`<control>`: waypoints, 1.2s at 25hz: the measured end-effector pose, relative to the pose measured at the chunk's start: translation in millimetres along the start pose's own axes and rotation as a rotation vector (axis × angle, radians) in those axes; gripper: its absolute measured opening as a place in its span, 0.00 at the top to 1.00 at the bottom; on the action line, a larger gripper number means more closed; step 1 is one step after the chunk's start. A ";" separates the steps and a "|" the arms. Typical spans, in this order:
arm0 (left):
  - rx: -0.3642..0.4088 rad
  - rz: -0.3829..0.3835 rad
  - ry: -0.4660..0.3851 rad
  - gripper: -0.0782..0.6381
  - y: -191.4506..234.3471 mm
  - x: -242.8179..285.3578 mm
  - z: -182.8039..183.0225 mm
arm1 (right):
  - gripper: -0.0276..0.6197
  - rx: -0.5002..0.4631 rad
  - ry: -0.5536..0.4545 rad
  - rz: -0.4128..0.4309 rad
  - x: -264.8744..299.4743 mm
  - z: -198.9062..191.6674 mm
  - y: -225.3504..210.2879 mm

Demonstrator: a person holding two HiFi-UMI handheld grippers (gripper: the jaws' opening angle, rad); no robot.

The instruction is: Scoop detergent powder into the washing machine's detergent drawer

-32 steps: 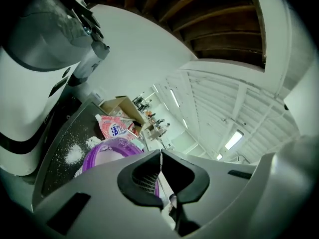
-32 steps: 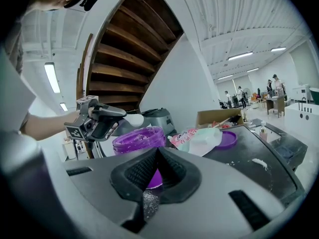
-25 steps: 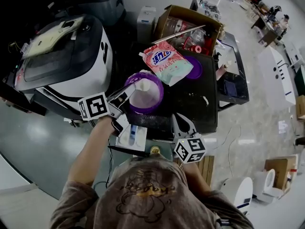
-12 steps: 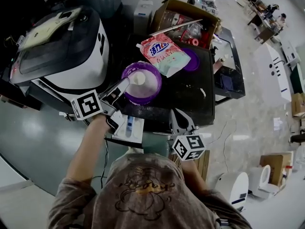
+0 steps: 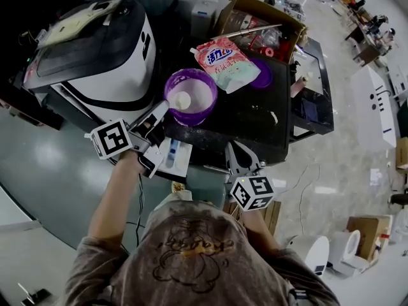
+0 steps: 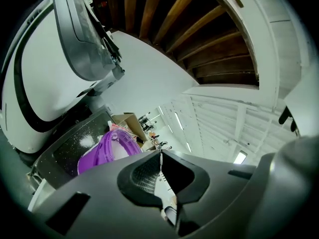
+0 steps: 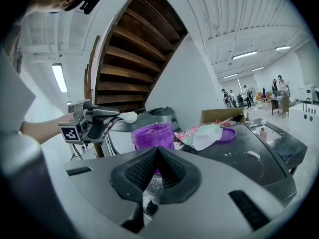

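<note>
— Where is this?
— A dark surface [image 5: 255, 116] in a big hall with a glossy pale floor [image 5: 51, 164]. A white washing machine [image 5: 95, 56] stands at its left.
— Any writing?
— The pink bag [image 5: 226, 62] behind the purple tub [image 5: 168, 93] carries blue characters, too small for me to read.
— And the tools?
— The left tool [image 5: 157, 115] is clamped on a white scoop [image 5: 182, 101], its bowl hanging over the powder [image 5: 199, 94] in the tub. The right tool [image 5: 234, 149] has its jaws pressed together on nothing, at the surface's near edge.
— Room to move?
— The drawer [image 5: 172, 157] juts open just below the left tool. Right of the tub the surface lies mostly bare.
</note>
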State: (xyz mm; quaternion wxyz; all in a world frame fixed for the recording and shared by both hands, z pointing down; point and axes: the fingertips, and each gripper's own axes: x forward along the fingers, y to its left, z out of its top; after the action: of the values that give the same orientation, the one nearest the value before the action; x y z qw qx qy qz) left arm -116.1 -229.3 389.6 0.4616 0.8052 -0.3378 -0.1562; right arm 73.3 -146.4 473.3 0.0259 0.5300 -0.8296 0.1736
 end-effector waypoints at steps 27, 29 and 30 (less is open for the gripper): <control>0.099 0.107 -0.130 0.86 10.0 -86.8 -53.0 | 0.96 -0.010 0.042 0.141 -19.5 -26.1 35.3; 0.091 0.125 -0.120 0.86 18.6 -86.6 -62.9 | 0.96 -0.011 0.045 0.139 -20.2 -27.6 33.5; 0.089 0.130 -0.115 0.86 22.3 -86.2 -67.6 | 0.96 -0.012 0.046 0.137 -20.7 -28.1 32.4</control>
State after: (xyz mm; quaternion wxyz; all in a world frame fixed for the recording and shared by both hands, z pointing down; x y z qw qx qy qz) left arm -149.3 -134.6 438.9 0.4142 0.7910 -0.4221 -0.1568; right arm 49.6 -107.3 486.5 0.0361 0.4678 -0.8641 0.1822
